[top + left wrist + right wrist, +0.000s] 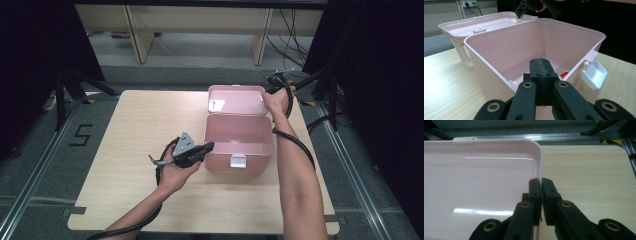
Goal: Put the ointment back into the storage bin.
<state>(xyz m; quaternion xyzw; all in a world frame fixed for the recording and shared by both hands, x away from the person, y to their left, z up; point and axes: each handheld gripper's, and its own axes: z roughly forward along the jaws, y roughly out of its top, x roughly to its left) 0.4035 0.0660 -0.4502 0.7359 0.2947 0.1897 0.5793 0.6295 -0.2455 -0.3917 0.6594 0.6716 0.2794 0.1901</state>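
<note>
1. The pink plastic box (239, 142) stands open on the right half of the wooden table (135, 130), its glossy lid (235, 100) swung back flat behind it. A white latch (238, 161) hangs at the middle of its front wall, and in my left gripper view a small red scrap (564, 74) lies on the box floor near that latch.
2. My left forearm comes in from the bottom edge at a slant, with the hand curled around the left gripper (206, 148), which points level and to the right at the box.
3. My right arm stretches straight forward along the box's right side, the hand bent over the right gripper (270, 92) at the lid's far right corner.
4. The left gripper's jaws are pressed together with nothing between them; their tips sit at the box's front left corner, just at the rim.
5. The right gripper's jaws pinch the lid's thin right rim, one pad inside the lid and one outside over the table.
</note>
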